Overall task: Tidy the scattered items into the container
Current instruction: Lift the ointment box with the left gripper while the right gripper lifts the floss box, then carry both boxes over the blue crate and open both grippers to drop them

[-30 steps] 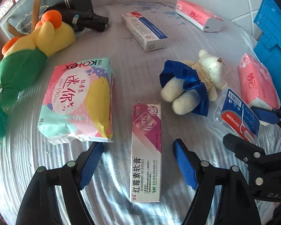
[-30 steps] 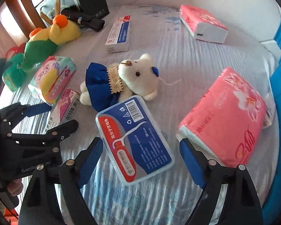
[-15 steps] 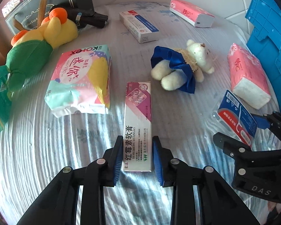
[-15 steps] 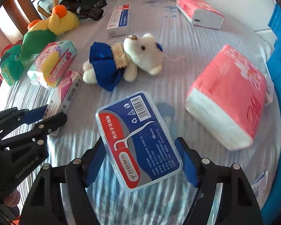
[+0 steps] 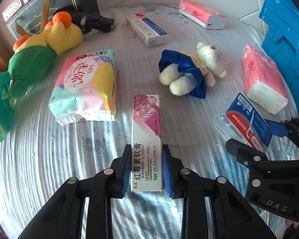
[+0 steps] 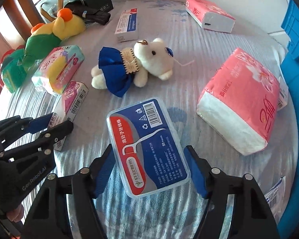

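Both grippers have been closing: left gripper is pinching the ointment box mid-bed, right gripper is squeezing the floss box near the blue container.

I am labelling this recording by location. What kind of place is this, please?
Probably a bedroom at home, though that is a guess: the items lie on a soft striped cloth like a bedsheet, with plush toys such as a white bear, tissue packs, and a wall close behind.
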`<state>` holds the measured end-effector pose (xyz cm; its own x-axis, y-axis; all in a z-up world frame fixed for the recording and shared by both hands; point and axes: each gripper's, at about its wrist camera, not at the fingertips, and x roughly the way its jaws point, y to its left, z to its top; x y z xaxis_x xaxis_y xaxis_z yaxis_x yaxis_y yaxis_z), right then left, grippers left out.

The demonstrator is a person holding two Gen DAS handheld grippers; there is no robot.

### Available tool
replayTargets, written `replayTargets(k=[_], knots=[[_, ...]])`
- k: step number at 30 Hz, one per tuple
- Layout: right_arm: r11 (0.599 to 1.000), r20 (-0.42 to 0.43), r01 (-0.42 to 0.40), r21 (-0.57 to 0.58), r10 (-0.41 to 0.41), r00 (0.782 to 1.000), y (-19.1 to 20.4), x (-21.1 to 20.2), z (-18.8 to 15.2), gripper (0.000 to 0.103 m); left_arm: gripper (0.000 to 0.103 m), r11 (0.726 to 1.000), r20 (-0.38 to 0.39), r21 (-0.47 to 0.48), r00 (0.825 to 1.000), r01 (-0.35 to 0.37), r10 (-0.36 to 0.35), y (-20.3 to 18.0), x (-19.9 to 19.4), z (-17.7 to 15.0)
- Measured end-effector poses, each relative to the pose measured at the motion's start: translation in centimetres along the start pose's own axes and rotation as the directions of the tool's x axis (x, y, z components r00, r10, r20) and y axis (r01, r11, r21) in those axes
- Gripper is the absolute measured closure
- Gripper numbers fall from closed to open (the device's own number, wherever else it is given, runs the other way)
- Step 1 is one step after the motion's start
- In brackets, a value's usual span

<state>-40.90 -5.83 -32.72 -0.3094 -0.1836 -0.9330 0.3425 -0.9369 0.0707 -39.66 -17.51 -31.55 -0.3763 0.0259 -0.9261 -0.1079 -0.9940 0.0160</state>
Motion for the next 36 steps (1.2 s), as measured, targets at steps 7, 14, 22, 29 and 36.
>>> replayTargets(k=[7, 14, 22, 29, 36], knots=[[1.0, 0.057, -0.015, 0.007, 0.014, 0.998, 0.7, -3.2, -1.7, 0.037, 0.075, 1.0, 0.072, 0.008, 0.997, -0.001, 0.001, -0.7, -4.8, -2.4], [1.0, 0.183, 0.002, -0.002, -0.001, 0.983, 2.1, -9.5, -2.9, 0.04, 0.075, 1.0, 0.201, -0.004, 0.98, -0.011, 0.012, -0.9, -11.9, -3.9], [0.999, 0.285, 0.052, 0.006, -0.051, 0.957, 4.0, -16.5, -5.0, 0.04, 0.075, 1.0, 0.311, 0.009, 0.95, 0.008, -0.011, -1.0, -18.7, -6.9], [0.995, 0.317, 0.09, 0.033, -0.095, 0.943, 4.5, -20.5, -6.2, 0.04, 0.075, 0.998, 0.349, 0.044, 0.935, 0.043, -0.056, -1.8, -21.6, -8.5], [0.984, 0.422, 0.131, 0.119, -0.169, 0.89, 1.8, -28.9, -6.7, 0.04, 0.075, 0.99, 0.453, 0.104, 0.882, 0.095, -0.132, -5.4, -26.6, -7.6]])
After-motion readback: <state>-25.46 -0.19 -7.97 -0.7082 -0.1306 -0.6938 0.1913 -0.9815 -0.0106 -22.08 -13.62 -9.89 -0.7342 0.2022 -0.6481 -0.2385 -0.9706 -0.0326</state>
